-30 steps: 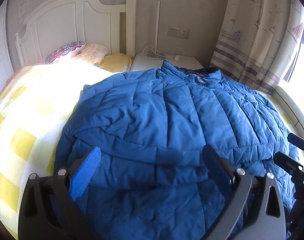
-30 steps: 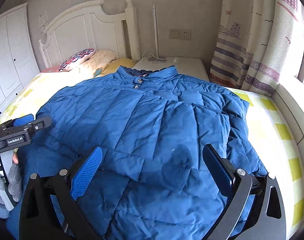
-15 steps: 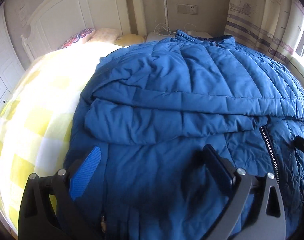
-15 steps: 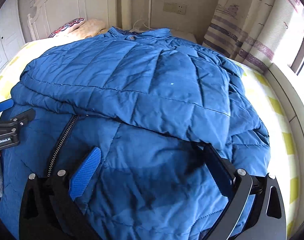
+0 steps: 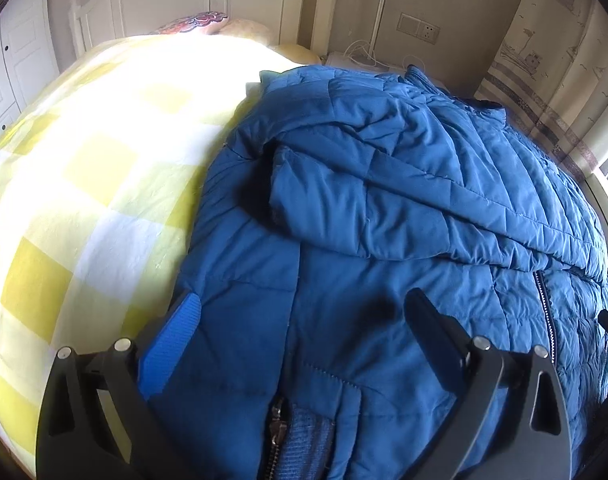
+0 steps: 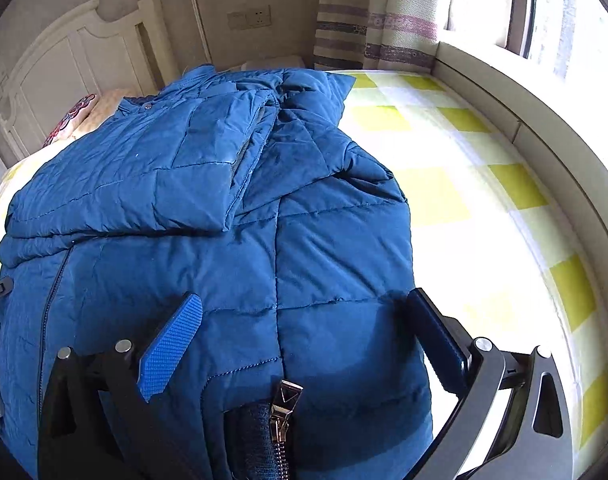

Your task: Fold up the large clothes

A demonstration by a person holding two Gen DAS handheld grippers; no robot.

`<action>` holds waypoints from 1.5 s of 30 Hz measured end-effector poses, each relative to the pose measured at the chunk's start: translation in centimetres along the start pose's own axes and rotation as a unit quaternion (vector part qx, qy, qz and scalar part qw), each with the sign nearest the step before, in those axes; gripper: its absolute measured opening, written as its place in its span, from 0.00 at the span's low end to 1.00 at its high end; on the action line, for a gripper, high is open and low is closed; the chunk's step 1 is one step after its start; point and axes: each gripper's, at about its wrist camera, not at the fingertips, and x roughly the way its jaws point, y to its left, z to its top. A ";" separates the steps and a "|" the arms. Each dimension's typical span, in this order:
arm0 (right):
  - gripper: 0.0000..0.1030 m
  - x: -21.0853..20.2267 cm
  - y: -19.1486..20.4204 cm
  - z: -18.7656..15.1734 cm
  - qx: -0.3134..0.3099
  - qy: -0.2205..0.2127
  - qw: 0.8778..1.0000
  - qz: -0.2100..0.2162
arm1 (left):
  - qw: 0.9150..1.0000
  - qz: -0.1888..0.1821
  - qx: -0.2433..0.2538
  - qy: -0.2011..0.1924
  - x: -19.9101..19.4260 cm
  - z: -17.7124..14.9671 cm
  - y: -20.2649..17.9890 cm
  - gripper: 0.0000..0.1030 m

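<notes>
1. We are looking at a large blue quilted puffer jacket [image 5: 403, 208] that is lying spread across a bed with a yellow-and-white checked sheet [image 5: 84, 184], its collar pointing toward the white wooden headboard [image 6: 64, 64].
2. We are seeing both sleeves lying folded in over the chest, forming a thick layered band across the jacket's upper half.
3. We are holding the left hand-held gripper [image 5: 300, 328] over the jacket's lower hem, its jaws spread wide with the blue pad on one side and the dark finger on the other, nothing clamped between them.
4. We are holding the right hand-held gripper [image 6: 304, 324] over the opposite lower corner of the jacket [image 6: 232, 208], its jaws likewise gaping wide, empty.
5. We are noticing a metal zipper pull [image 6: 284, 412] lying at the hem just below the right gripper's fingers.
6. We are seeing patterned pillows [image 5: 200, 24] lying near the headboard, a striped curtain [image 6: 383, 20] hanging by the window, and a white wall socket [image 5: 419, 32] sitting behind the bed.
</notes>
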 end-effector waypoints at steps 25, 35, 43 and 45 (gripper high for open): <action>0.95 -6.8 5.9 -7.7 -0.119 -0.032 0.992 -0.018 | 0.994 0.044 0.048 -0.086 -7.4 -8.2 -0.8 0.98; 0.95 -6.2 0.6 -8.5 -0.039 -0.017 0.999 0.010 | 0.998 0.053 0.006 -0.018 -5.7 -8.0 1.4 0.98; 0.95 -12.5 10.2 -13.4 -0.208 -0.065 0.972 0.088 | 0.987 -0.023 0.137 -0.079 -12.5 -14.4 -6.5 0.98; 0.95 -11.3 11.7 -14.8 -0.230 -0.033 0.968 0.097 | 0.982 -0.010 0.179 -0.062 -11.4 -16.4 -8.6 0.98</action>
